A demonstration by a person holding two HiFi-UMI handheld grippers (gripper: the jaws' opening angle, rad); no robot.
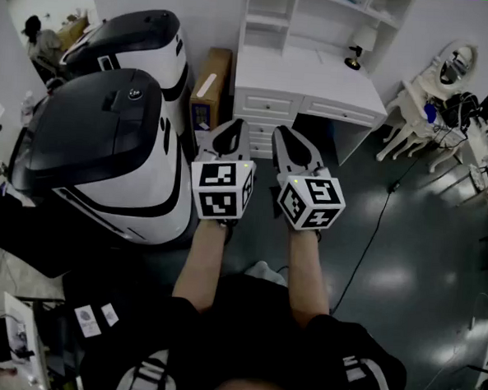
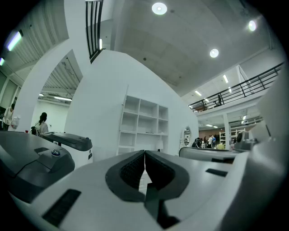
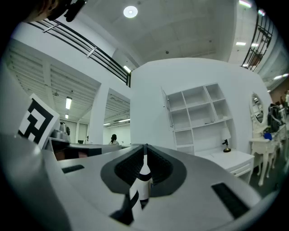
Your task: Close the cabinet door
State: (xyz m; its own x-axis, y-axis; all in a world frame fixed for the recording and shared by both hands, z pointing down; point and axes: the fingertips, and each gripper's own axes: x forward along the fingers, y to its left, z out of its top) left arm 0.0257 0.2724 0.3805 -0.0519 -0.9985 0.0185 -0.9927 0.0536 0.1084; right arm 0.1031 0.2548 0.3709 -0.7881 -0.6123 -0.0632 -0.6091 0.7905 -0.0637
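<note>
A white desk (image 1: pixel 317 83) with an open-shelf hutch (image 1: pixel 276 15) stands ahead of me across the dark floor. The hutch's shelves (image 3: pixel 198 115) look bare, and a thin white door (image 3: pixel 166 107) stands out from their upper left edge. The same shelves (image 2: pixel 142 124) appear in the left gripper view. My left gripper (image 1: pixel 236 125) (image 2: pixel 144 153) and right gripper (image 1: pixel 281 131) (image 3: pixel 145 146) are held level side by side, pointing at the desk, well short of it. Both are shut with nothing between their jaws.
Two large white-and-black machines (image 1: pixel 106 153) (image 1: pixel 138 39) stand at the left, with a cardboard box (image 1: pixel 211 85) against the desk's left side. A small lamp (image 1: pixel 356 47) sits on the desk. A white dressing table with a mirror (image 1: pixel 436 86) is at the right; a cable (image 1: pixel 374 231) crosses the floor.
</note>
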